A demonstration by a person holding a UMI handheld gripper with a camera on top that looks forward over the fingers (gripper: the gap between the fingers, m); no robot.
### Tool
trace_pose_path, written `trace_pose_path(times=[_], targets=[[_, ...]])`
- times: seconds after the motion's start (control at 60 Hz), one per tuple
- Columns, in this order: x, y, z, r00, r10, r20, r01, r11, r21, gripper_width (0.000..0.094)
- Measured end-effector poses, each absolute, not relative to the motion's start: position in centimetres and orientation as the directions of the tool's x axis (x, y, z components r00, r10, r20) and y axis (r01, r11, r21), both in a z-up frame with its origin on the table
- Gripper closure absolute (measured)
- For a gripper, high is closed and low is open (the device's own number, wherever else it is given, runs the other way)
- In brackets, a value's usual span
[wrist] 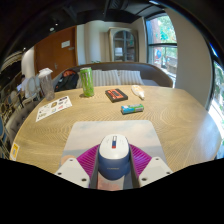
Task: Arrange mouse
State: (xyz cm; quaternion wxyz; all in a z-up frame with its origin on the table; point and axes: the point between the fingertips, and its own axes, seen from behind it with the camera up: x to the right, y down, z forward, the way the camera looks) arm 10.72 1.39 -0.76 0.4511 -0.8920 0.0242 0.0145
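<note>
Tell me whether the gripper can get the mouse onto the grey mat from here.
Probably yes. The gripper is shut on the mouse, both pink pads pressing its sides, and the grey mat lies bare just ahead on the table.

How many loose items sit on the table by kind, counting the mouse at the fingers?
Mouse, between the fingers: 1
Mouse mat: 1
Green can: 1
Book: 1
Teal item: 1
Paper sheet: 1
Small white object: 1
Total: 7
</note>
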Motion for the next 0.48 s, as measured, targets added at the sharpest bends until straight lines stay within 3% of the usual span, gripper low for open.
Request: trace_pose_path(times=[0.083,0.117,0.133,0.183,0.2,0.217,0.283,0.483], targets=[[10.8,1.2,-1.0,0.996,-0.058,-0.063,-0.086,-0.616,-0.783,0.0337],[10.8,0.9,-0.6,0.995,-0.075,-0.069,-0.101,-0.616,-0.781,0.0204],[10.8,0.7,-0.4,0.995,-0.078,-0.067,-0.101,-0.608,-0.787,0.0075],[10.8,0.3,1.0,0.996,-0.075,-0.056,-0.089,-0.574,-0.814,0.0099],[10.7,0.1,1.6,0.996,-0.071,-0.053,-0.084,-0.56,-0.824,0.0052],[10.6,-0.2,2.1,0.996,-0.069,-0.05,-0.079,-0.548,-0.833,0.0098],[9.9,-2.1,3.7,0.997,-0.057,-0.055,-0.077,-0.522,-0.849,0.0096],[7.8,-11.7,6.3,0.996,0.001,-0.092,-0.082,-0.446,-0.891,0.0093]])
